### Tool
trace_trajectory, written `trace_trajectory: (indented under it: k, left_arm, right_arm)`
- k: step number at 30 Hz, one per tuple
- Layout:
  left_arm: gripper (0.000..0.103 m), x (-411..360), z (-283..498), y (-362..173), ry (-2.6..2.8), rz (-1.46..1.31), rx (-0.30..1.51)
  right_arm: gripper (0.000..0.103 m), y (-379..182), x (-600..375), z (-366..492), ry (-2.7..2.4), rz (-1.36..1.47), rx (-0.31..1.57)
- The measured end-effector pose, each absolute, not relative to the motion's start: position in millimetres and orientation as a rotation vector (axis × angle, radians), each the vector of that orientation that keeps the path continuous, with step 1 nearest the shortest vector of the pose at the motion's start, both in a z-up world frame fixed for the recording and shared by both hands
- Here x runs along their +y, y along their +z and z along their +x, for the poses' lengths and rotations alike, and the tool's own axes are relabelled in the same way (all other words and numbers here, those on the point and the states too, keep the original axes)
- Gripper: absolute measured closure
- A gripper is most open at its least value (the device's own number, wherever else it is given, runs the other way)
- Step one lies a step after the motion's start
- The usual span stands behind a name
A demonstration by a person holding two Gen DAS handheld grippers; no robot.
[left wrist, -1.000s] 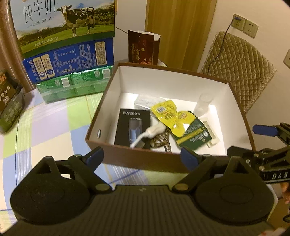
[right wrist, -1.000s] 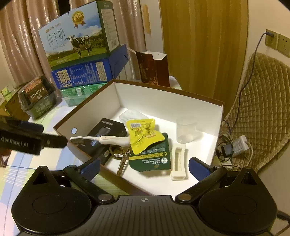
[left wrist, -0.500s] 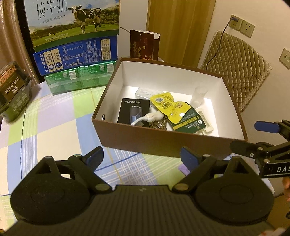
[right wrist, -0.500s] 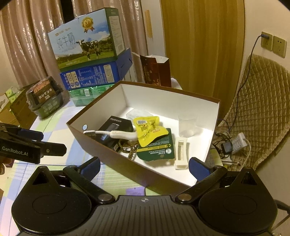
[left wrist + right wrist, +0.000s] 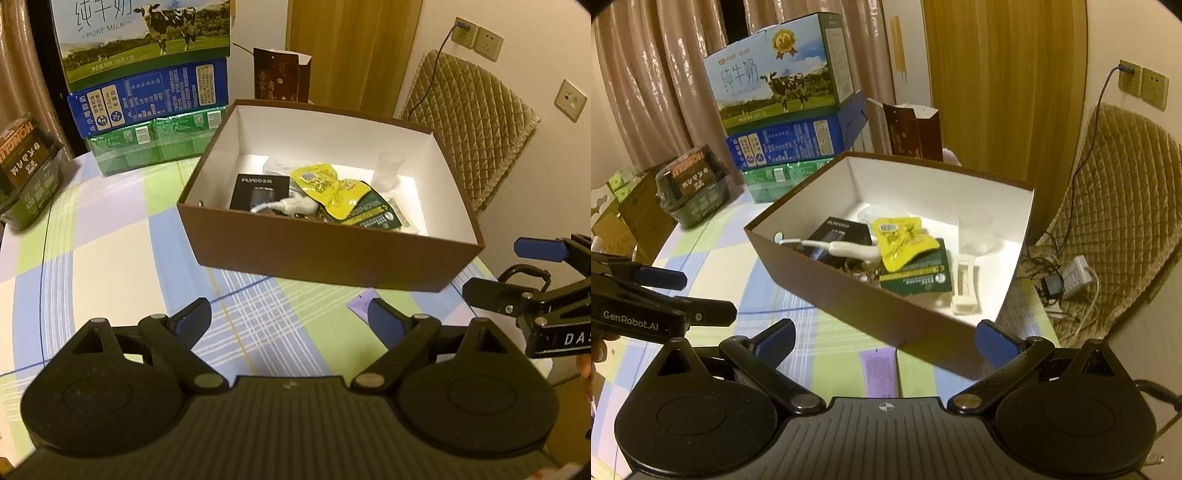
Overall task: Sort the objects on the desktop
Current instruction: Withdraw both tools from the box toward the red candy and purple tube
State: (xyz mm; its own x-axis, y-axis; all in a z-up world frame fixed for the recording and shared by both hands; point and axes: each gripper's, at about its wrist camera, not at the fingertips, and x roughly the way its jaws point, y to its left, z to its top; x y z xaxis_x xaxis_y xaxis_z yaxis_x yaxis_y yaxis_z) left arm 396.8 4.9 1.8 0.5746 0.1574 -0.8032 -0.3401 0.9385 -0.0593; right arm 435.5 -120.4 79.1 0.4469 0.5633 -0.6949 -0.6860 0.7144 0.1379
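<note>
now both claws, left claw (image 5: 288, 323) and right claw (image 5: 886, 341), gape wide and empty above the worktop (image 5: 110, 258); the box (image 5: 325, 254) already holds the sorted bits.

Warm yellowish indoor light tints both views, moderately dim. The white inside of the brown box (image 5: 332, 236) is the brightest patch, its floor near the far wall glaring almost blown out ahead of the left tool (image 5: 288, 323). The near wall shades the items behind it. Fisheye bending curves the curtains (image 5: 653, 92) and door, and dark corners vignette each frame. The box rim ahead of the right tool (image 5: 884, 341) looks slightly smeared; printing on the milk carton (image 5: 147, 40) stays readable.
</note>
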Motion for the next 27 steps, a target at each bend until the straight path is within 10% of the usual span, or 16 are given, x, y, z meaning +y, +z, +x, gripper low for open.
trace_trajectory:
  k: [27]
  left_arm:
    - [0.023, -61.6, 345.2, -81.6, 0.079, -0.166, 1.072]
  right_arm:
    - [0.002, -7.4, -177.9, 381.8, 0.670, -0.261, 1.047]
